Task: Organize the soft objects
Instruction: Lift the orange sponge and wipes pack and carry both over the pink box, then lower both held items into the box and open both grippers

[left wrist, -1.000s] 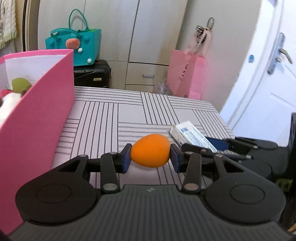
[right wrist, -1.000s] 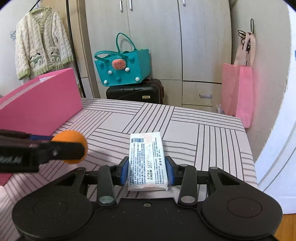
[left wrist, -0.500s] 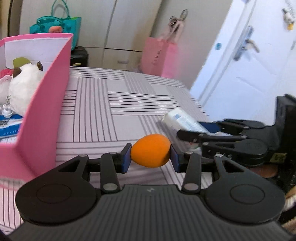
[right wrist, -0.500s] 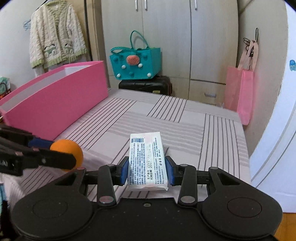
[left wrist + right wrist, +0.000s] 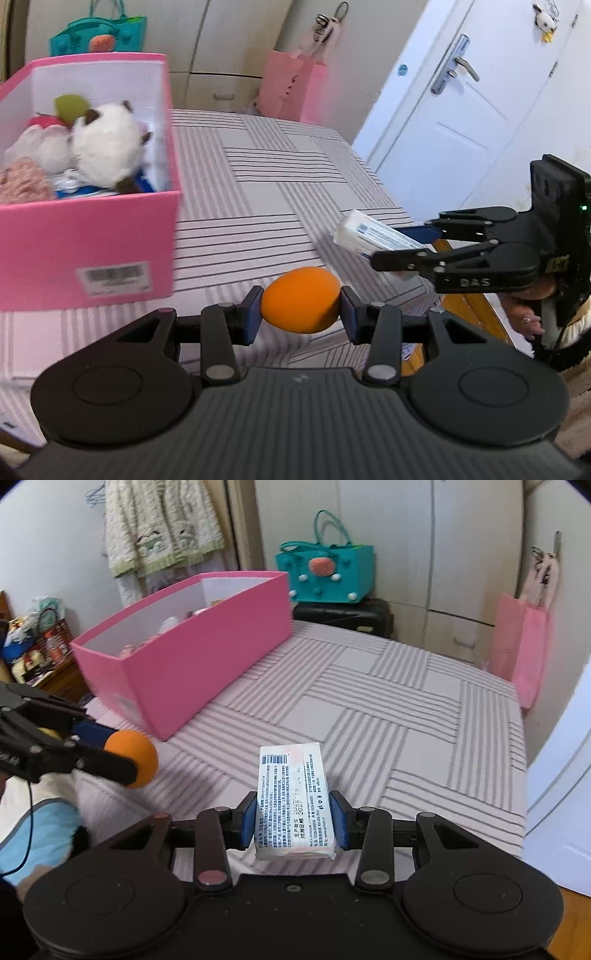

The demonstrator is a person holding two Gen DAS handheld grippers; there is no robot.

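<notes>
My left gripper [image 5: 300, 318] is shut on an orange foam egg [image 5: 300, 300], held in the air above the near edge of the striped bed [image 5: 258, 192]. My right gripper [image 5: 293, 819] is shut on a white tissue pack [image 5: 293, 801] with blue print, also held above the bed. In the right wrist view the orange egg [image 5: 131, 757] and left gripper [image 5: 122, 760] sit at the far left. The left wrist view shows the tissue pack [image 5: 373, 234] and right gripper [image 5: 402, 251] at the right. A pink box [image 5: 92, 240] [image 5: 192, 661] on the bed's left holds plush toys [image 5: 105, 147].
A teal bag [image 5: 325, 572] sits on a black case [image 5: 343, 616] beyond the bed. A pink paper bag [image 5: 521, 646] hangs by the wardrobe, and a white door [image 5: 461, 122] stands to the right. A cardigan [image 5: 159, 524] hangs behind the box. A person's hand [image 5: 528, 314] holds the right gripper.
Both grippers have pulled back toward the bed's near edge and risen, each keeping its object. The left view has swung so the pink box's inside and plush toys now show.
</notes>
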